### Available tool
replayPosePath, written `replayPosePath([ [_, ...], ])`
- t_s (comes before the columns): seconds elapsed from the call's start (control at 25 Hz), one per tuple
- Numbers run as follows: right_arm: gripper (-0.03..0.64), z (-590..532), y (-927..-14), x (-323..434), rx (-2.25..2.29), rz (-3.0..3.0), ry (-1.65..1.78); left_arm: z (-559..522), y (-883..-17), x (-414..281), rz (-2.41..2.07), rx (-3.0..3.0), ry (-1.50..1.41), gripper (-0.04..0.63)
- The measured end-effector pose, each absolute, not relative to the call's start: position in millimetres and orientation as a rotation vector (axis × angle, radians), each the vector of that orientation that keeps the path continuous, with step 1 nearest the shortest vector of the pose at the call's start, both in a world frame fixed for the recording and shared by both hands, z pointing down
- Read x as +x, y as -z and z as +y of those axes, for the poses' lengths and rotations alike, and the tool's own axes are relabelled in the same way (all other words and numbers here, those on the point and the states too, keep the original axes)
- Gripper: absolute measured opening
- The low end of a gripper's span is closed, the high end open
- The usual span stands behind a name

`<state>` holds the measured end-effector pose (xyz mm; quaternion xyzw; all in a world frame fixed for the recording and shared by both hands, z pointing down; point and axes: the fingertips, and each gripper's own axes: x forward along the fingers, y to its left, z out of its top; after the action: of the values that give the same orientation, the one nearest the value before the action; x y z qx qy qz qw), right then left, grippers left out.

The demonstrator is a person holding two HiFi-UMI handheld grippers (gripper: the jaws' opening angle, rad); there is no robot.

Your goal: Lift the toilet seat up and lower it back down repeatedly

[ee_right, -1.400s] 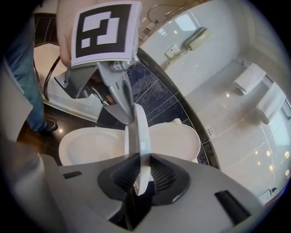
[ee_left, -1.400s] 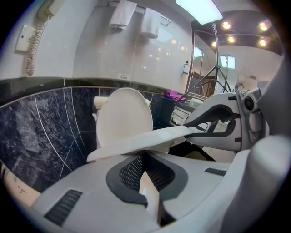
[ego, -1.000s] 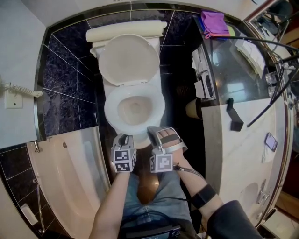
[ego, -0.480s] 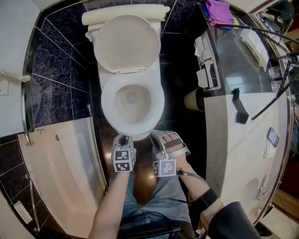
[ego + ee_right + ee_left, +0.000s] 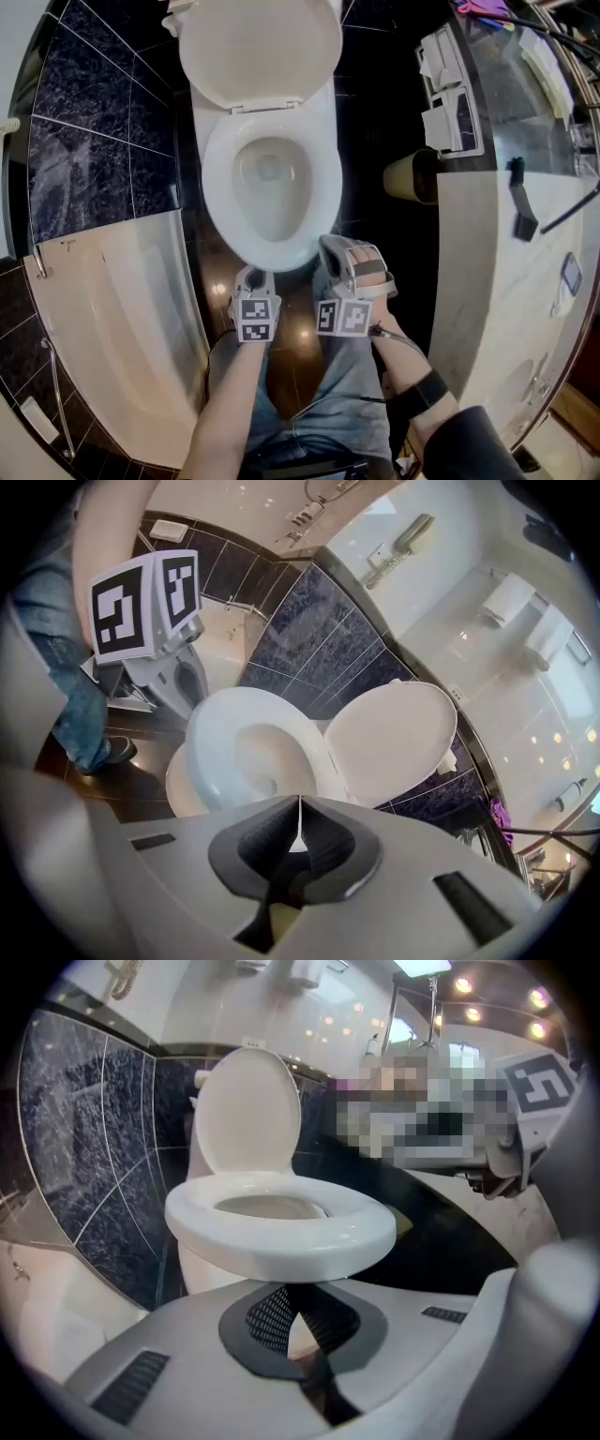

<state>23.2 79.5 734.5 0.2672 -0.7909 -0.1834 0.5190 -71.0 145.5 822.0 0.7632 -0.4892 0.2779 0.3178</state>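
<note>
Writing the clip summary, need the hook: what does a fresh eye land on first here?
The white toilet lid stands raised at top centre of the head view, with the toilet seat down just below it. Right in front of the seat's front edge sit the left gripper and right gripper side by side, both shut and empty. The right one's jaws have just closed on nothing.

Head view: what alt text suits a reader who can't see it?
Looking down on a white toilet, lid raised and seat down, with the left gripper and right gripper shut and empty near its front edge. A bathtub lies left, a counter right.
</note>
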Motion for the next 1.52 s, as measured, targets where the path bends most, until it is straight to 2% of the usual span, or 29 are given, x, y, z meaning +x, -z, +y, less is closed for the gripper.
replayPosePath([
  [0.36,0.026,44,-760,24,0.728,-1.907,0.378,174,-901,-70,-1.241,1.932,-0.823,-0.005],
  [0.88,0.026,46,-773,23,0.766,-1.899,0.330,199,-937,-80,-1.199,1.837,-0.896,-0.005],
  [1.16,0.026,44,-748,21,0.793,-1.899,0.310,170,-881,-84,-1.253,1.927,-0.834,-0.005],
  [1.52,0.026,37,-624,22,0.986,-1.970,0.140,102,-680,-108,-1.362,2.097,-0.768,-0.005],
])
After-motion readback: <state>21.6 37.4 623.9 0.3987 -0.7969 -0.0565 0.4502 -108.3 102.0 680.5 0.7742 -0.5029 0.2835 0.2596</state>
